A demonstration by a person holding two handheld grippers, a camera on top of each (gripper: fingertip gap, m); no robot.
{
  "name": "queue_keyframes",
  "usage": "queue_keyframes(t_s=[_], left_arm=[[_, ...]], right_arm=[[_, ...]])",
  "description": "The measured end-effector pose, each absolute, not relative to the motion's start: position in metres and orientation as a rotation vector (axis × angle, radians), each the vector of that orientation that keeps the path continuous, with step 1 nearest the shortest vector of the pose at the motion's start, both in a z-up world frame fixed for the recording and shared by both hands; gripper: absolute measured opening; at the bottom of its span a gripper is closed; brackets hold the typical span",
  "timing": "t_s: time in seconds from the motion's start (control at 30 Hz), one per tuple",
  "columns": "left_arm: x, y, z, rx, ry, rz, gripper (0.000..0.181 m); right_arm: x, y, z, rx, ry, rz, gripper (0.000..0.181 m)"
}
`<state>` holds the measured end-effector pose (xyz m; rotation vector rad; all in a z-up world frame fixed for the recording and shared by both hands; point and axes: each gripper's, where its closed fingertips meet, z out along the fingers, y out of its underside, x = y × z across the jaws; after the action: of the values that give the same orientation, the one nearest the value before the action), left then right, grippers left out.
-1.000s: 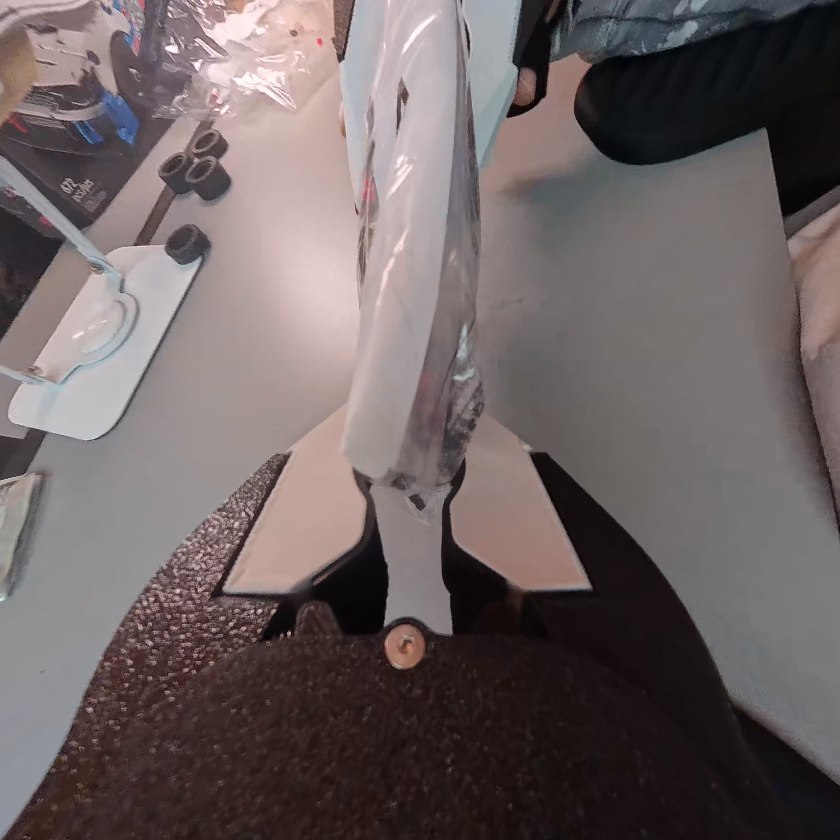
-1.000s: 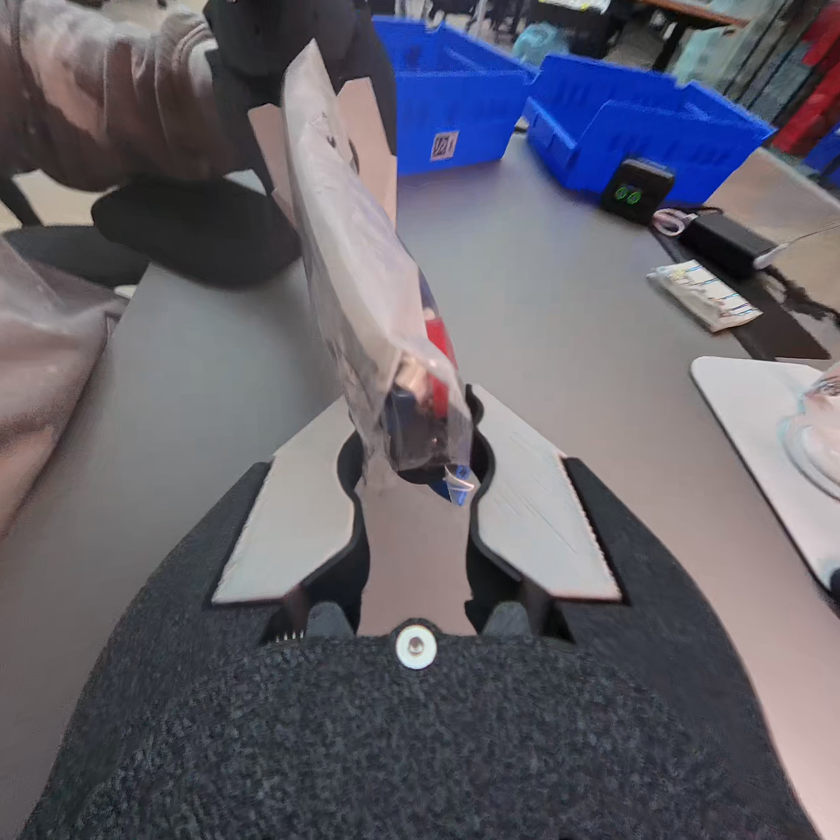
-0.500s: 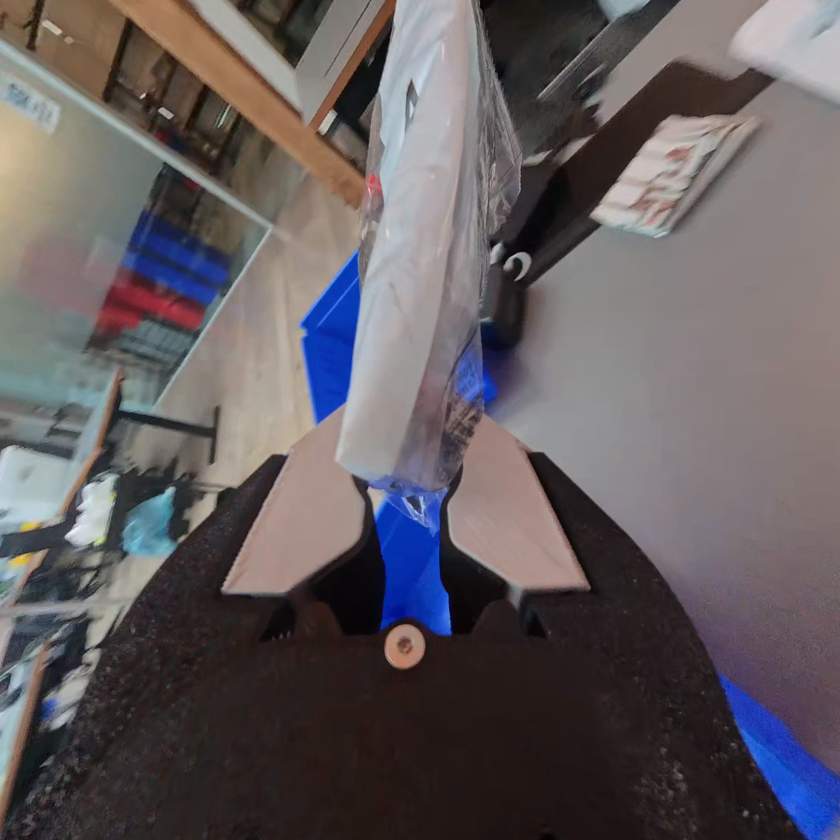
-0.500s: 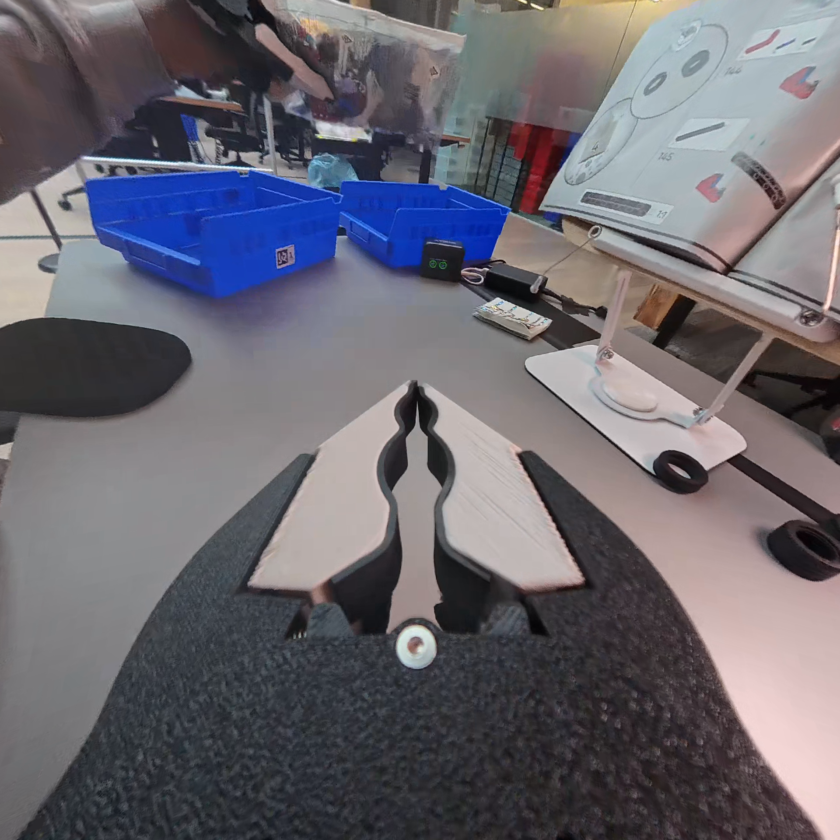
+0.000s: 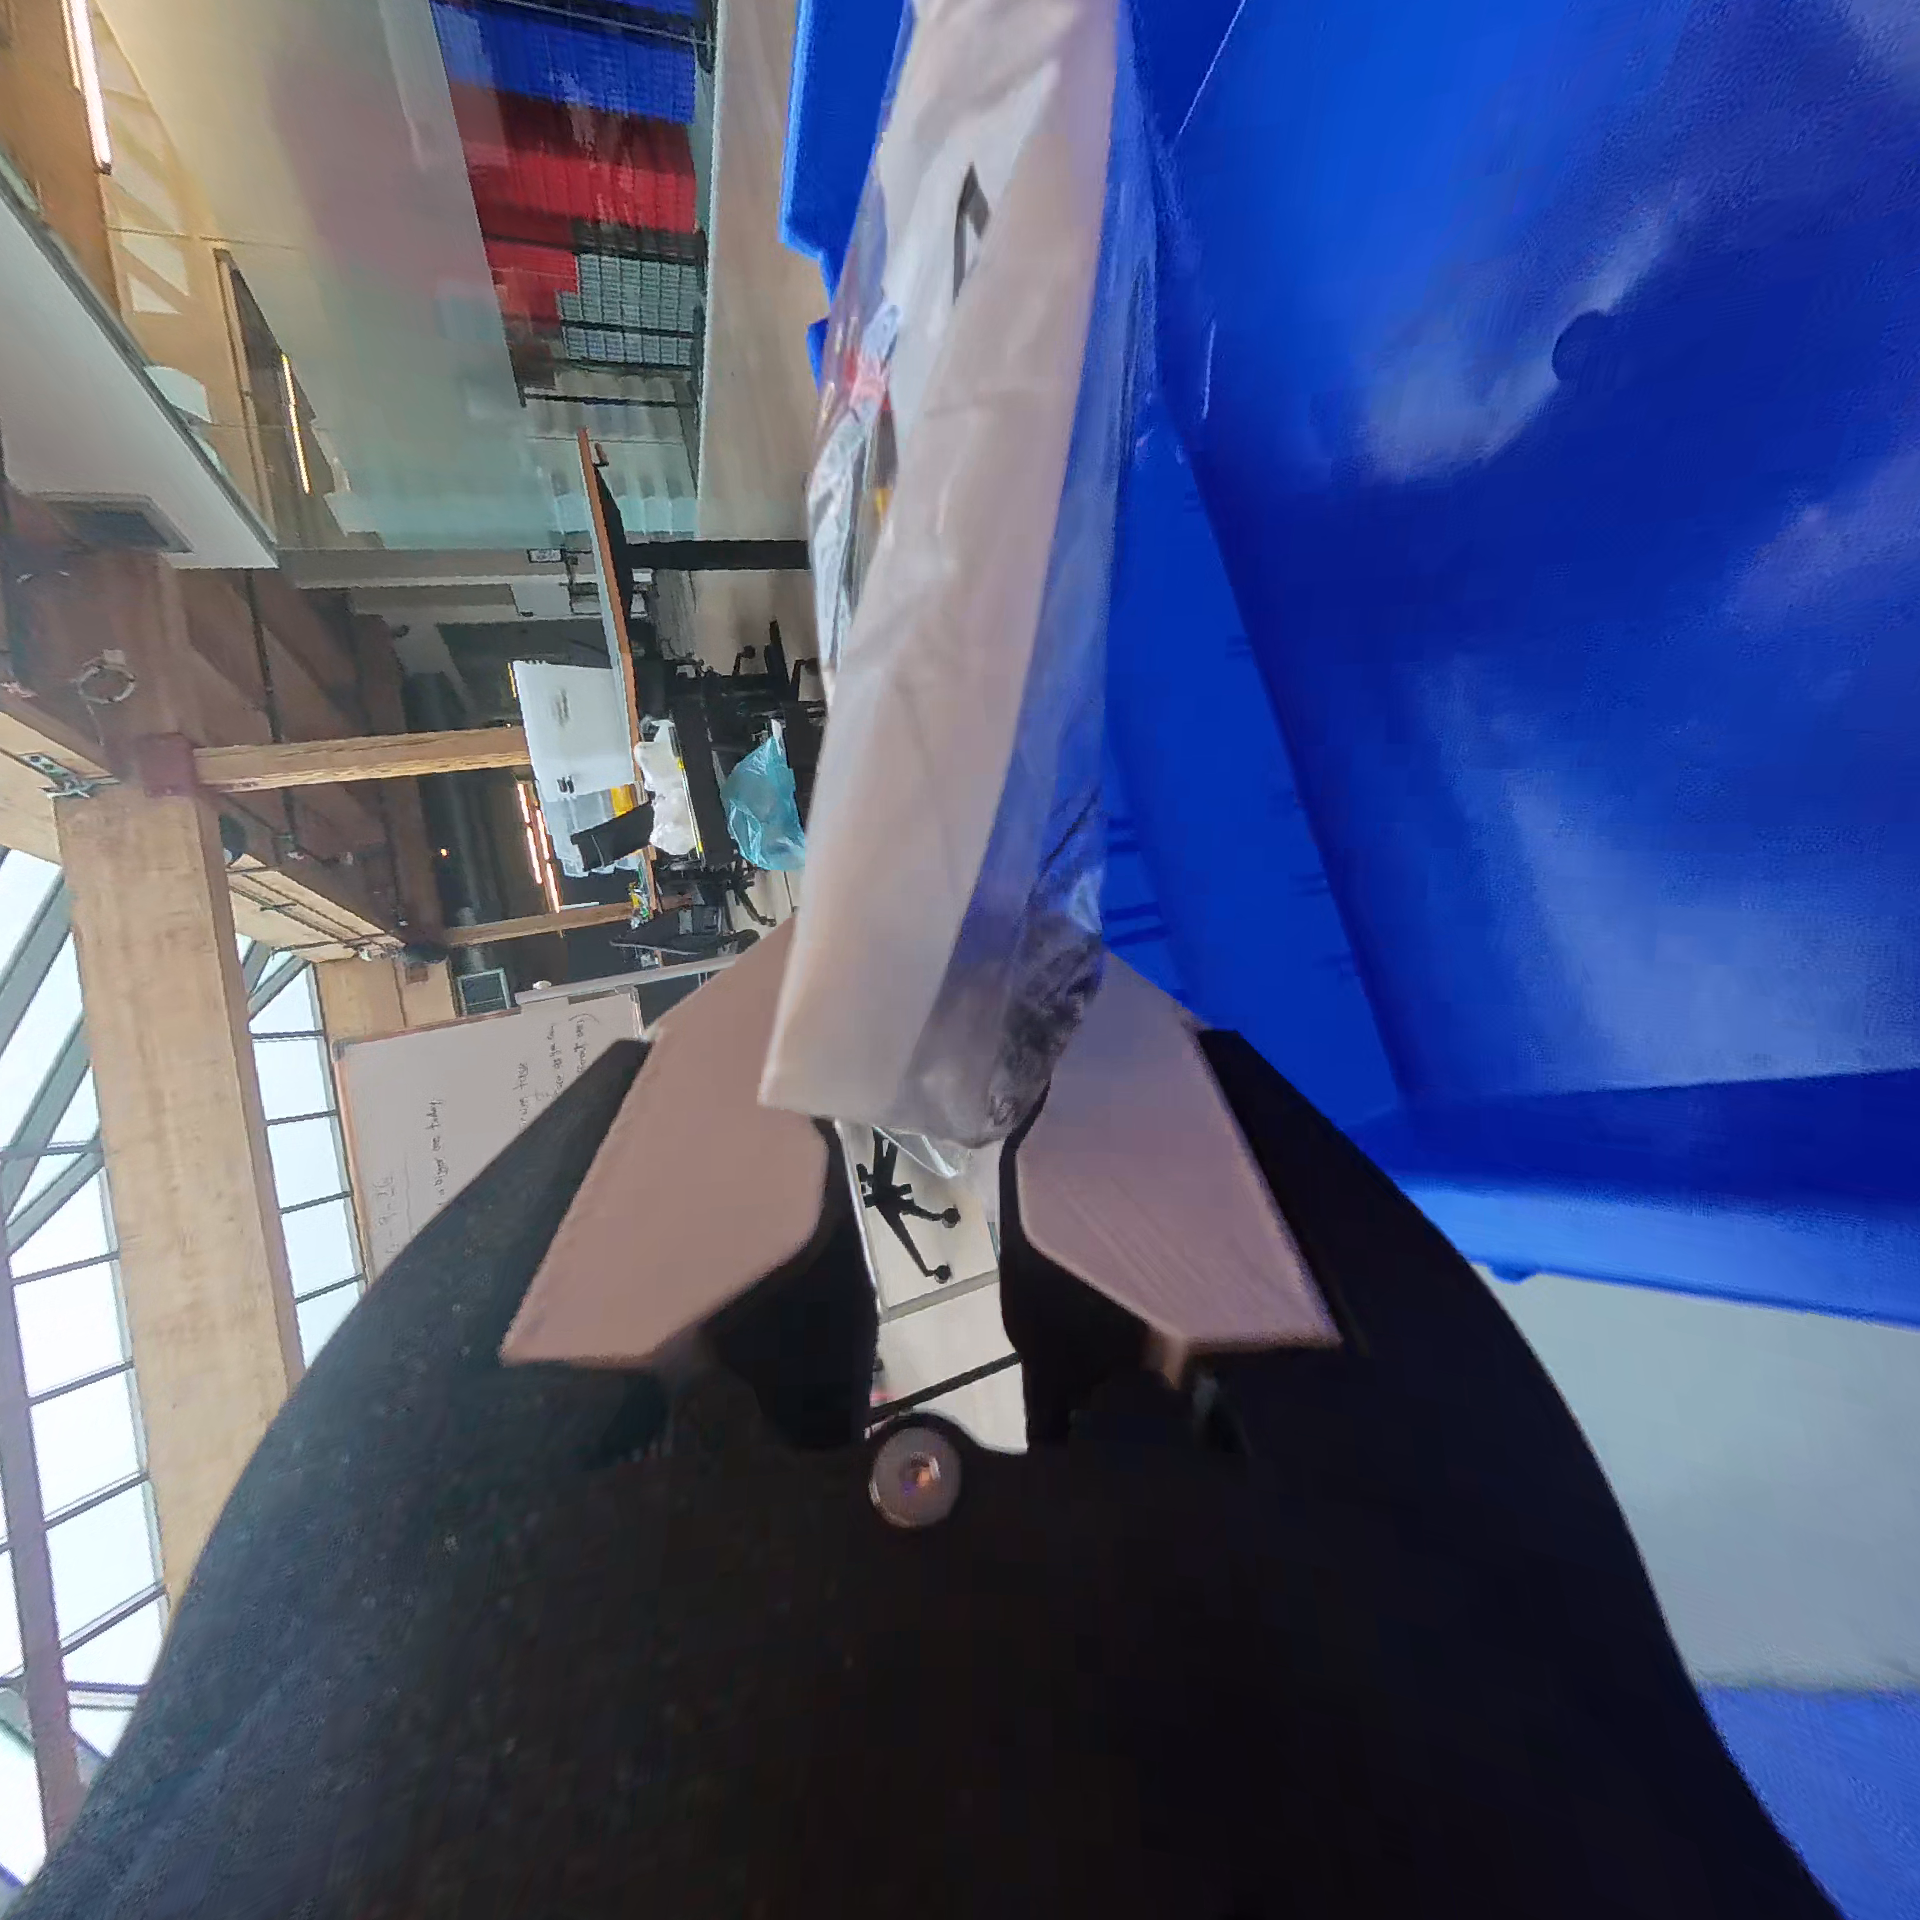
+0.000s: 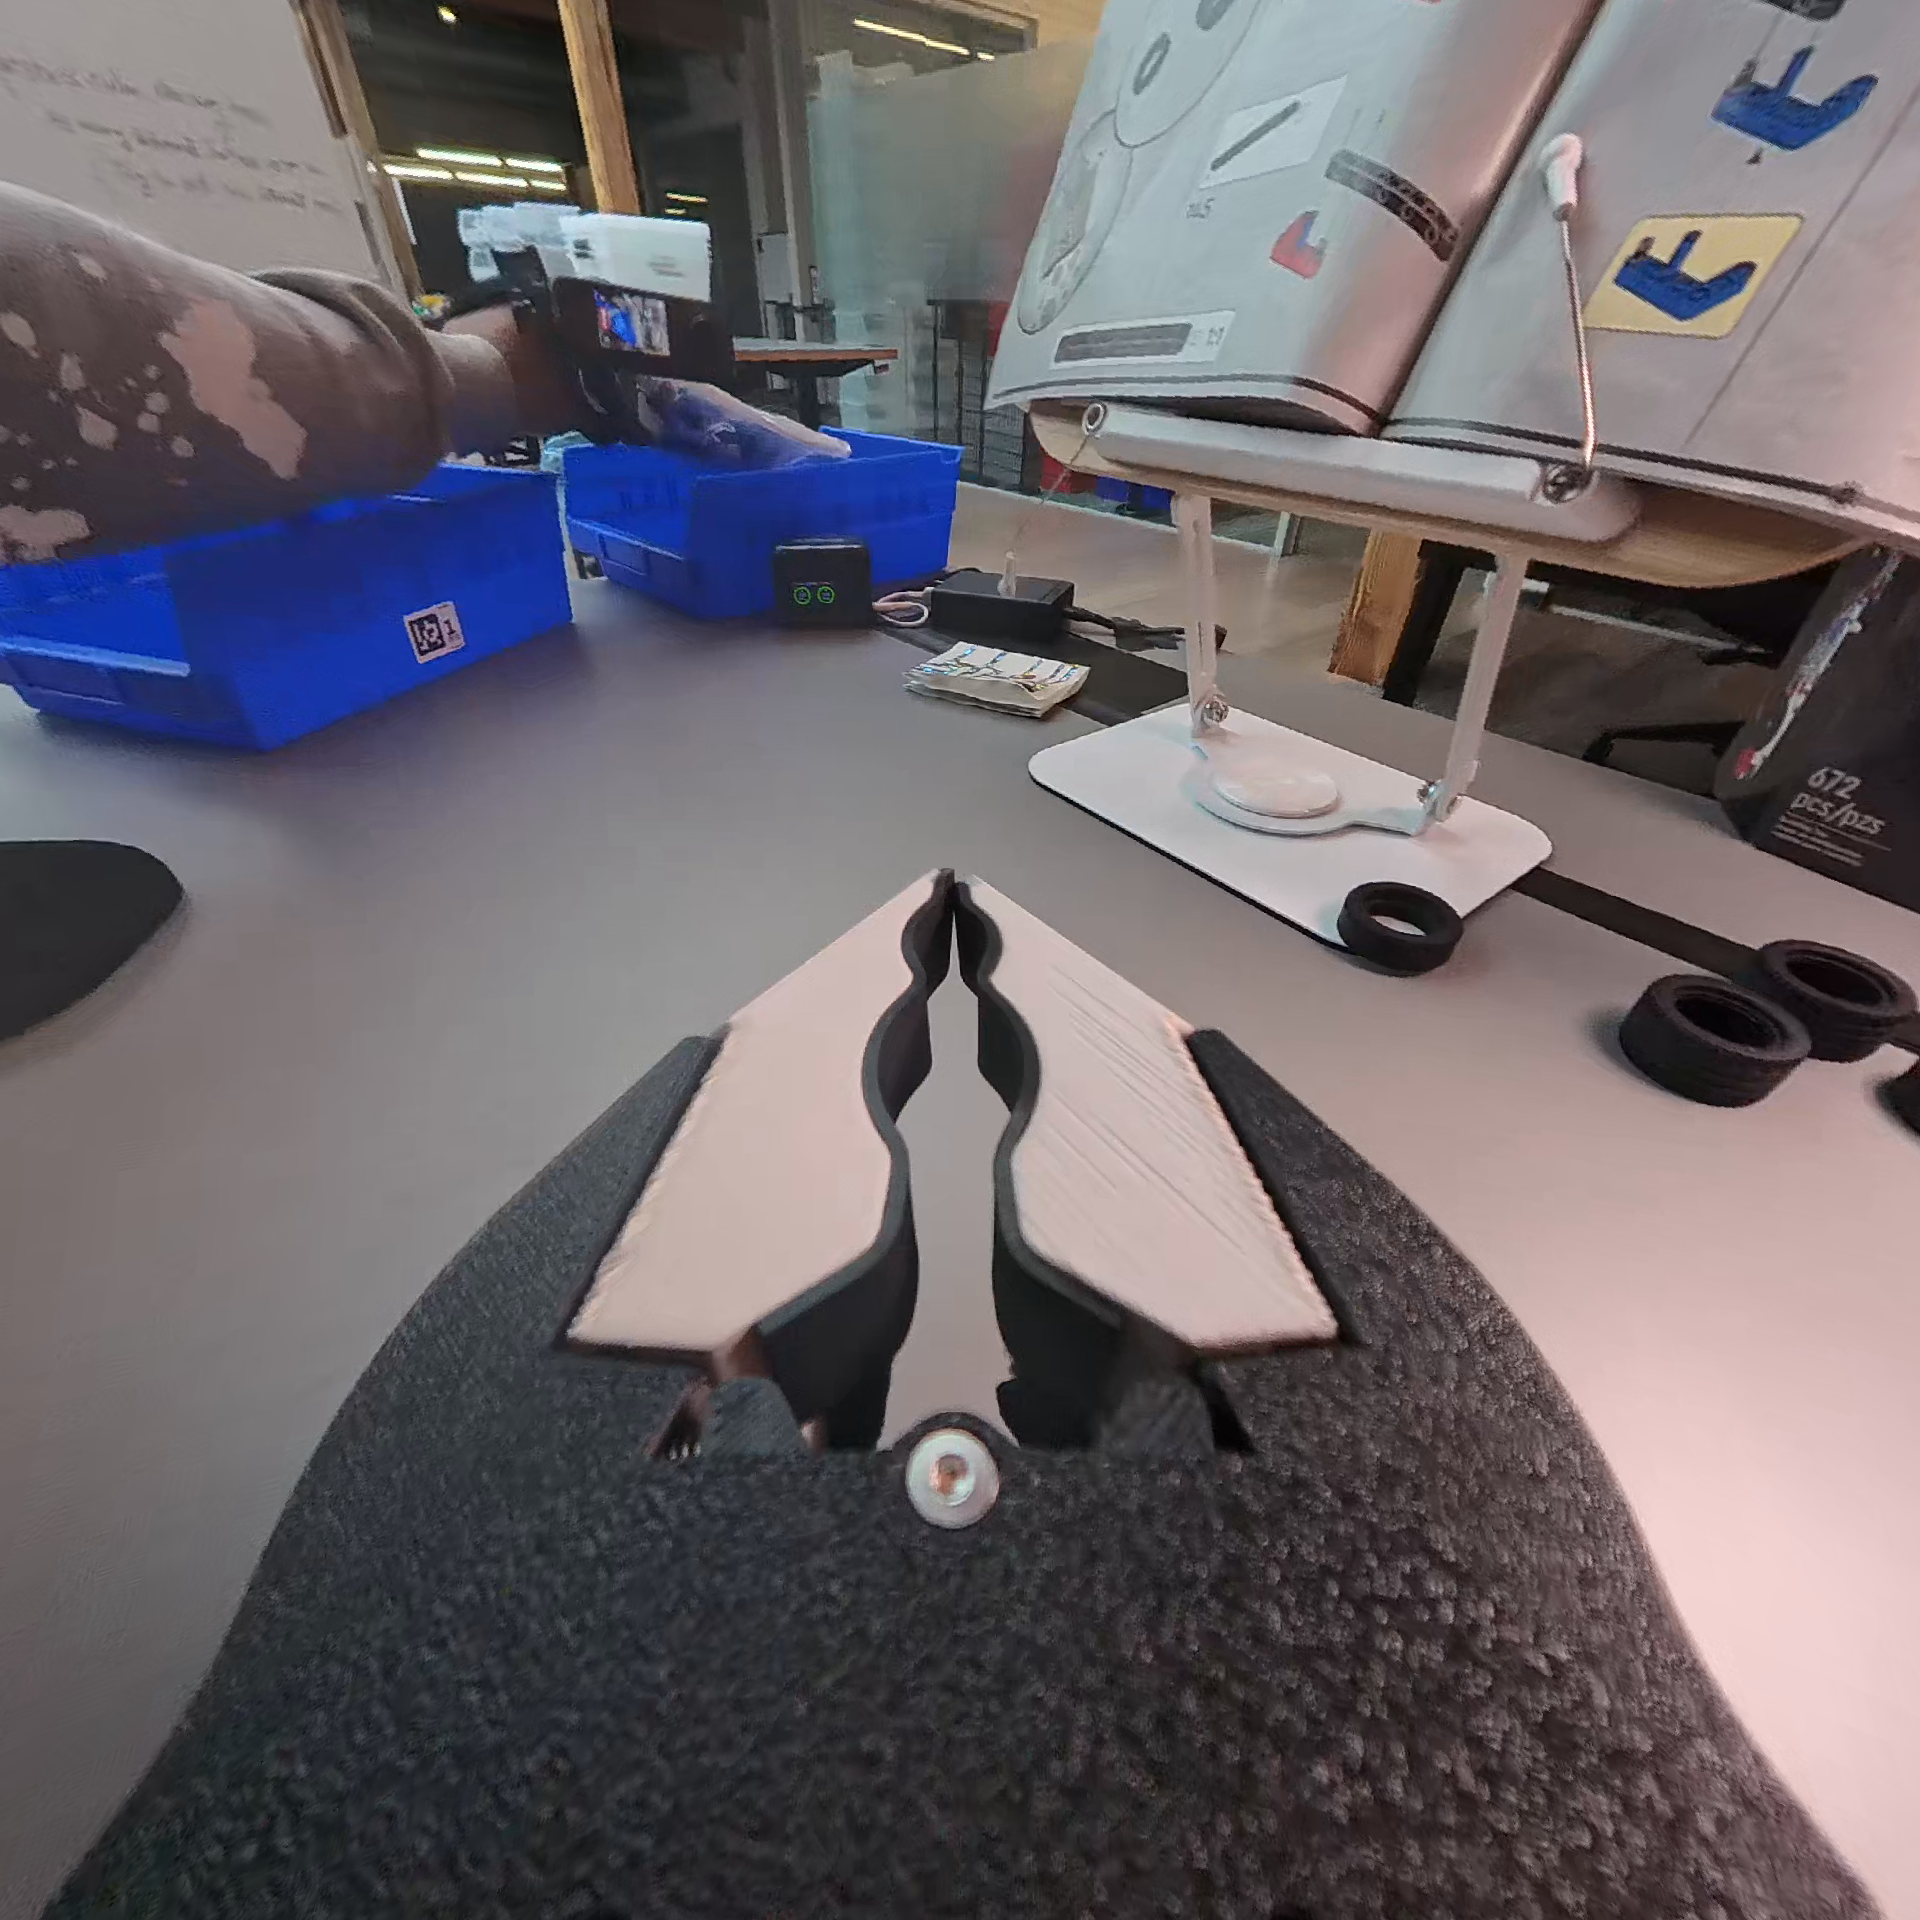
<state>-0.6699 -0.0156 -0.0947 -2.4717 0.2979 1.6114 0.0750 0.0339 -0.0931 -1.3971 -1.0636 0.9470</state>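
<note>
My left gripper (image 5: 935, 997) is shut on the end of a clear plastic bag (image 5: 966, 520) that holds a white sheet and small dark parts. The view is rolled on its side, and the bag hangs right against the inside of a blue bin (image 5: 1558, 520). In the right wrist view the same bag (image 6: 748, 426) shows far off over the second blue bin (image 6: 769, 520), held at the end of a person's sleeve (image 6: 208, 384). My right gripper (image 6: 951, 883) is shut and empty, low over the grey table (image 6: 623, 883).
A nearer blue bin (image 6: 312, 613) stands at the left. A white stand (image 6: 1288, 821) holds an open booklet (image 6: 1455, 208) at the right. Black tyres (image 6: 1397, 925) (image 6: 1714, 1039) lie beside it. A small black device (image 6: 821, 582), a folded packet (image 6: 997, 675) and a black pad (image 6: 62, 925) are on the table. Across from one pair of fingers to the other is roughly 75 cm.
The right gripper let go of the bag, shut empty and drew back. The left gripper carried the bag away from the table's middle to the blue bin, rolling sideways.
</note>
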Motion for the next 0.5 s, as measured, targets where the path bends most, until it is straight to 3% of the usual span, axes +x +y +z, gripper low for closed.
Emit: queue_keyframes(t_s=[0.2,0.37,0.5], left_arm=[[-0.676,0.016,-0.138,-2.577,0.433,1.503,0.016],[-0.674,0.014,-0.172,-2.717,0.493,1.348,0.029],[-0.661,0.005,-0.192,-2.850,0.483,1.088,0.058]], right_arm=[[0.074,0.051,-0.104,-1.469,-1.011,0.974,0.000],[0.072,0.055,-0.103,-1.477,-0.997,0.984,0.000],[0.071,0.054,-0.105,-1.485,-1.009,1.002,0.000]])
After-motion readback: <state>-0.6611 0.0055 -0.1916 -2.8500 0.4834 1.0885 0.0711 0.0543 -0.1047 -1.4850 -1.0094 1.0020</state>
